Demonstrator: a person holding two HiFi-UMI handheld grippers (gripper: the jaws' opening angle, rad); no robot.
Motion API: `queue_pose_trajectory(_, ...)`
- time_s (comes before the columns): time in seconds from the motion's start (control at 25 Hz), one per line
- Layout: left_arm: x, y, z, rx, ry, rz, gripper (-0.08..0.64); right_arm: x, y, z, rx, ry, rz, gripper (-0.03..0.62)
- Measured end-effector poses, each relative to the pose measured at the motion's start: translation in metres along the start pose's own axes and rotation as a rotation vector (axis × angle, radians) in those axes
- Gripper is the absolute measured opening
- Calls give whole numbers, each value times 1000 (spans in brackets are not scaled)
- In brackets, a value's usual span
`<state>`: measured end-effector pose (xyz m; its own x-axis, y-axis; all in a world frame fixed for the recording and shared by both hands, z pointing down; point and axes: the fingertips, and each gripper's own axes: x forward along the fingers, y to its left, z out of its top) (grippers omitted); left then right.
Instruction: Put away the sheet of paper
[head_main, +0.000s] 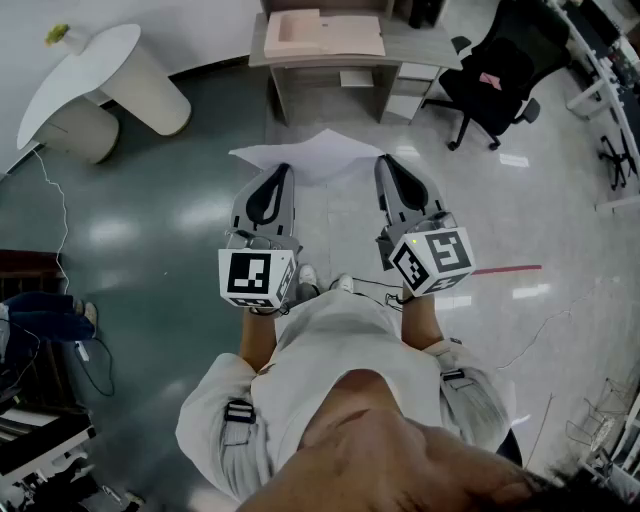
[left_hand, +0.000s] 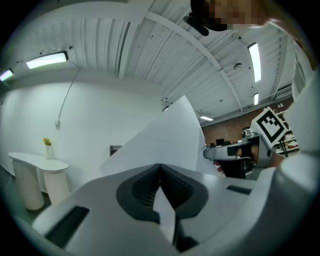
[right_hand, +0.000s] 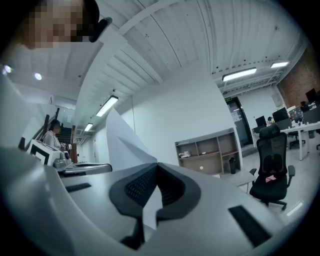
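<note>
Sheet of paper (head_main: 312, 158) held out in the air over the floor (head_main: 160, 215), left gripper (head_main: 272, 190) clamped on one edge, right gripper (head_main: 394, 185) pinching the other, desk (head_main: 420, 45) beyond

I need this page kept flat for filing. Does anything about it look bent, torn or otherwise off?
The sheet of paper is not flat: pinched along one edge by the left gripper and the right gripper, it buckles into a raised fold between them. No tear shows.
</note>
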<state>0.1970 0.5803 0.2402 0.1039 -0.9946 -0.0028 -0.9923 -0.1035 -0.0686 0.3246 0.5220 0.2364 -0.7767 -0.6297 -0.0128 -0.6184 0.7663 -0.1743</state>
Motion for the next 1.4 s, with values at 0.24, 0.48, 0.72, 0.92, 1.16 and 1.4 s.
queue_pose_trajectory(0.24,7,-25,1,4,1,16,18,-11,-17,0,-2,-3,16,18)
queue_pose_trajectory(0.48,14,-19,-1,3,4,31,18,-3,-22,-3,-24,7,14,18)
queue_pose_trajectory(0.72,34,0,-8,2,5,29,18,24,-31,-10,-28,27,1,18)
queue_pose_trajectory(0.92,60,35,-14,-19,3,16,18,66,-33,-10,-45,39,-19,18)
queue_pose_trajectory(1.16,96,77,-23,-35,15,-15,18,120,-34,-7,-74,50,-47,18)
queue_pose_trajectory(1.4,116,115,-27,-42,13,-41,18,160,-31,-14,-78,68,-77,18)
